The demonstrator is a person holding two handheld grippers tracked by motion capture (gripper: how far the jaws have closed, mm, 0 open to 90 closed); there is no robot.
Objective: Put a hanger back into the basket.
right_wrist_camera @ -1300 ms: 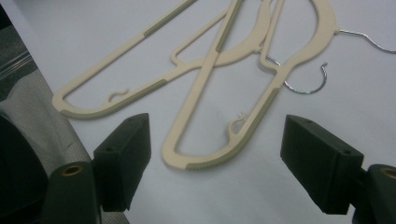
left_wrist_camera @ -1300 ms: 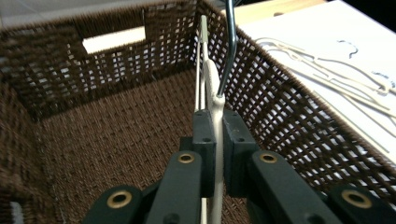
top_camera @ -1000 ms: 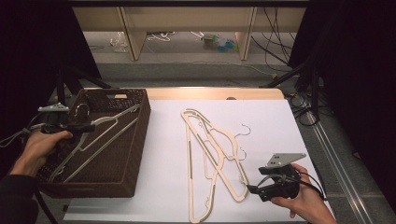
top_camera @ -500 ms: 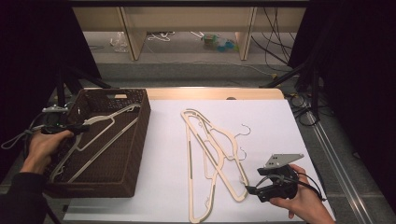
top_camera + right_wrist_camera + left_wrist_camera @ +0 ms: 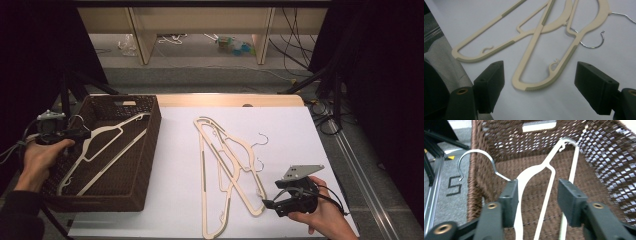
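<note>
The cream hanger (image 5: 102, 150) lies slanted in the brown wicker basket (image 5: 150, 150), its wire hook (image 5: 477, 161) poking over the rim. The left claw (image 5: 537, 195) has just been opening; the hanger's neck stands between its jaws, touching one, not pinched. The right claw (image 5: 270, 204) gapes wide beside the hangers on the counter (image 5: 225, 160). The hook may snag the left claw's withdrawal. No readable writing.

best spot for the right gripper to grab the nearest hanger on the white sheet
Grip the nearest hanger on its ribbed end bar, coming from above with the right gripper. It lies flat on the white sheet, that bar sits between the open jaws, clear of the other hangers.
</note>
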